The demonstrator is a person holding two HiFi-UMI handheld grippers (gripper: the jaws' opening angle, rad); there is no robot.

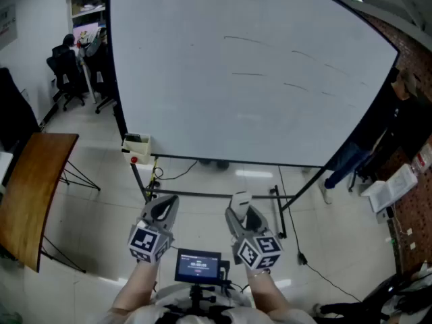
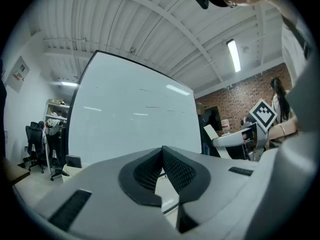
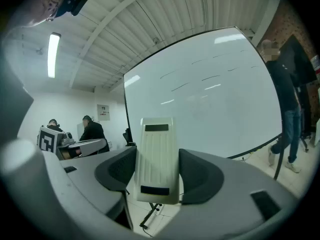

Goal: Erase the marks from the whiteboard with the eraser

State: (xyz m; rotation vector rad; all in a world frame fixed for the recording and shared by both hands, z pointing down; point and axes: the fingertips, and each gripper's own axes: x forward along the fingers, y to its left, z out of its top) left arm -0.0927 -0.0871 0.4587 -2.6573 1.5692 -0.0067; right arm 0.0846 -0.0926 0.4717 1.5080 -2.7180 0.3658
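Observation:
The big whiteboard [image 1: 256, 100] stands on its frame ahead of me, with a few thin dark marks [image 1: 246, 74] in its upper right part. In the right gripper view those marks [image 3: 200, 79] show as short strokes on the whiteboard [image 3: 215, 104]. My right gripper [image 1: 241, 206] is shut on a white ribbed eraser [image 1: 240, 199], which stands upright between the jaws [image 3: 157, 159]. The left gripper [image 1: 163, 206] is shut with nothing in it; its dark pads [image 2: 172, 169] meet. Both grippers hang low over the floor, well short of the board.
A brown wooden table [image 1: 34, 187] is at my left. A small white box [image 1: 137, 147] sits at the board's lower left corner. The stand's black legs [image 1: 216, 194] and cables cross the floor. A person [image 1: 378, 133] stands at the board's right; office chairs [image 1: 67, 73] are far left.

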